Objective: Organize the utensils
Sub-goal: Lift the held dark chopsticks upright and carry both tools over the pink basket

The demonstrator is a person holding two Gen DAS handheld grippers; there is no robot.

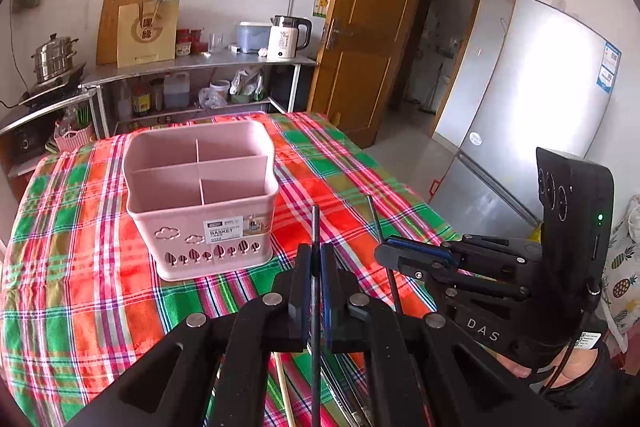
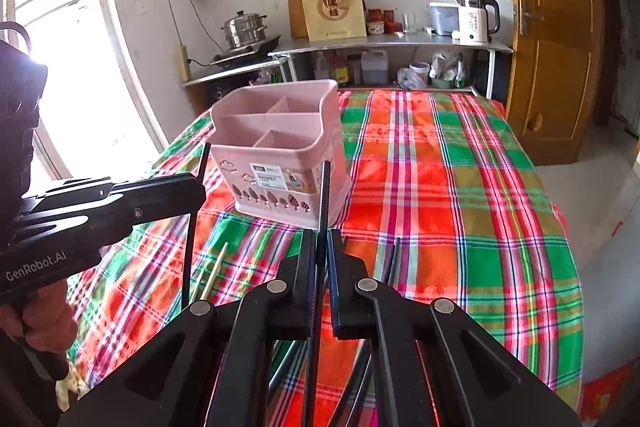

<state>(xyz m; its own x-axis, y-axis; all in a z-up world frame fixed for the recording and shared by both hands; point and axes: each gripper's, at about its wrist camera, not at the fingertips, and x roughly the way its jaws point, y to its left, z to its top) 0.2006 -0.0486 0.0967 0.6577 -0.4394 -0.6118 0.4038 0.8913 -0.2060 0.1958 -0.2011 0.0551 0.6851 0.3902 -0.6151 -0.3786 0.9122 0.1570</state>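
Nearest the lens, the left tool (image 1: 316,291) is closed tight on 1 dark chopstick (image 1: 315,227) that stands almost upright between its jaws, and the right tool (image 2: 322,267) likewise pinches a second dark chopstick (image 2: 324,195), its tip rising toward the basket. Below them on the plaid-covered desk (image 2: 440,187) lie more utensils, among them a pale wooden chopstick (image 2: 214,271) and several dark ones (image 2: 394,259). Just beyond stands the pink basket (image 1: 200,195), upright, with 4 compartments that look empty. The step in hand appears to be carrying both chopsticks to the basket. Next, each tool likely needs to move forward above the rim, line its stick over 1 compartment, lower it in, then loosen its hold.
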